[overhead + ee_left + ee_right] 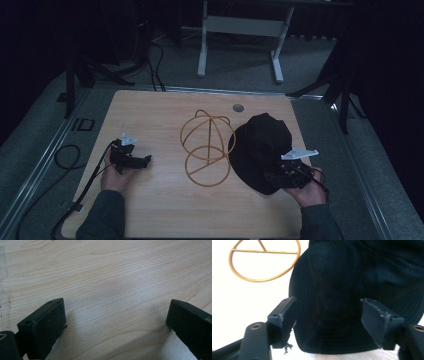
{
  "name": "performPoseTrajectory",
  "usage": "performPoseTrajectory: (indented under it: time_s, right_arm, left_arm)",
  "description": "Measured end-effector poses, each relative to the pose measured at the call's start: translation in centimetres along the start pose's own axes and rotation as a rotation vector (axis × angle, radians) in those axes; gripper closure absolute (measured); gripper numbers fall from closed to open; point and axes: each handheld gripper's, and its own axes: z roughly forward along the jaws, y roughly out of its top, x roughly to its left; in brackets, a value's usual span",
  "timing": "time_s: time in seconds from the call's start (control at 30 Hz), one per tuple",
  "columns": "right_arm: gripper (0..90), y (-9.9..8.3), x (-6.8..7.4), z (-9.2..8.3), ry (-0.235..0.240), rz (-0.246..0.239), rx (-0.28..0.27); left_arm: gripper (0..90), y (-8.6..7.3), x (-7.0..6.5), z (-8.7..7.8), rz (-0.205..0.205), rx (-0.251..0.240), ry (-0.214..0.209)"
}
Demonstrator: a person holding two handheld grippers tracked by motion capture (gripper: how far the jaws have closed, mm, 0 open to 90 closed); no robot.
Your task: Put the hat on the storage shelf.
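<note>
Fingers (280, 315) of the right gripper (327, 315) stand released astride the black cap (262, 150), beside the gold wire stand (206, 149); left gripper (115, 322) fingers spread too.

Light wooden table (150, 210) on grey carpet floor (235, 65); white desk frame (240, 30) behind; room dim.

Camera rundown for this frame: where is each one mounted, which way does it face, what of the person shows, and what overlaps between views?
High view: above the person's side, looking forward and down at the table; both forearms, left gripper, right gripper.
Left gripper view: on the left gripper, facing bare tabletop between open jaws.
Right gripper view: on the right gripper, open, facing the black hat.
Shared by the high and right gripper views: hat, gold wire stand.
</note>
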Motion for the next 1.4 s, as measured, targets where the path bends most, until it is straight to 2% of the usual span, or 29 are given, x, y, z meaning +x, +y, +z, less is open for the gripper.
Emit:
performPoseTrajectory:
  time_s: [0.23, 0.33, 0.37, 0.43, 0.47, 0.53, 0.57, 0.63, 0.67, 0.7, 0.73, 0.83, 0.9, 0.93, 1.07, 1.23, 1.27, 1.33, 1.37, 1.4]
  right_arm:
    - [38.8, 1.6, -0.1, -0.1, -0.027, 0.030, -0.011]
    - [40.1, 2.4, -0.2, 0.0, -0.057, 0.053, 0.008]
    - [37.5, 2.9, -0.2, 0.2, -0.081, 0.071, 0.016]
    - [36.7, 3.1, -0.1, 0.3, -0.089, 0.077, 0.021]
    - [37.7, 3.5, 0.0, 0.5, -0.109, 0.082, 0.040]
    - [44.0, 3.8, -0.1, 0.7, -0.134, 0.100, 0.058]
    - [44.0, 3.8, -0.1, 0.7, -0.134, 0.100, 0.058]
    - [50.7, 3.9, -0.4, 0.7, -0.146, 0.116, 0.070]
    - [58.0, 3.9, -0.7, 0.7, -0.145, 0.108, 0.081]
    - [58.0, 3.9, -0.7, 0.7, -0.145, 0.108, 0.081]
    - [65.8, 3.8, -1.0, 0.6, -0.132, 0.110, 0.094]
    - [74.5, 3.7, -1.3, 0.4, -0.137, 0.098, 0.115]
    - [76.8, 3.6, -1.4, 0.3, -0.140, 0.088, 0.121]
    - [81.2, 3.6, -1.7, 0.2, -0.142, 0.077, 0.139]
    - [85.3, 3.4, -2.2, -0.3, -0.153, 0.053, 0.178]
    - [84.1, 3.2, -2.9, -0.8, -0.153, 0.068, 0.214]
    - [73.2, 3.2, -3.2, -1.0, -0.156, 0.086, 0.216]
    - [57.8, 3.3, -3.4, -0.8, -0.156, 0.100, 0.251]
    - [57.8, 3.3, -3.4, -0.8, -0.156, 0.100, 0.251]
    - [45.7, 3.4, -3.5, -0.3, -0.139, 0.111, 0.290]
  left_arm:
    - [2.8, 0.0, 0.0, 0.0, 0.000, -0.003, 0.000]
    - [2.9, 0.0, 0.0, 0.0, 0.000, -0.004, 0.000]
    - [2.8, 0.0, 0.0, 0.0, 0.000, -0.003, 0.000]
    - [2.9, 0.0, 0.0, 0.0, 0.000, -0.003, 0.000]
    - [2.8, 0.0, 0.0, 0.0, 0.000, -0.003, 0.000]
    - [2.8, 0.0, 0.0, 0.0, 0.000, -0.003, 0.000]
    - [2.8, 0.0, 0.0, 0.0, 0.000, -0.003, 0.000]
    - [2.8, 0.0, 0.0, 0.0, 0.000, -0.003, 0.000]
    - [2.8, 0.0, 0.0, 0.0, 0.000, -0.003, 0.000]
    - [2.8, 0.0, 0.0, 0.0, 0.000, -0.002, 0.000]
    - [2.8, 0.0, 0.0, 0.0, 0.000, -0.003, 0.000]
    - [2.8, 0.0, 0.0, 0.0, 0.000, -0.003, 0.000]
    - [2.8, 0.0, 0.0, 0.0, 0.000, -0.003, 0.000]
    - [2.8, 0.0, 0.0, 0.0, 0.000, -0.003, 0.000]
    - [2.8, 0.0, 0.0, 0.0, 0.000, -0.002, 0.000]
    - [2.8, 0.0, 0.0, 0.0, 0.000, -0.003, 0.000]
    - [2.8, 0.0, 0.0, 0.0, 0.000, -0.003, 0.000]
    - [2.8, 0.0, 0.0, 0.0, 0.000, -0.003, 0.000]
    - [2.8, 0.0, 0.0, 0.0, 0.000, -0.003, 0.000]
    - [2.8, 0.0, 0.0, 0.0, 0.000, -0.003, 0.000]
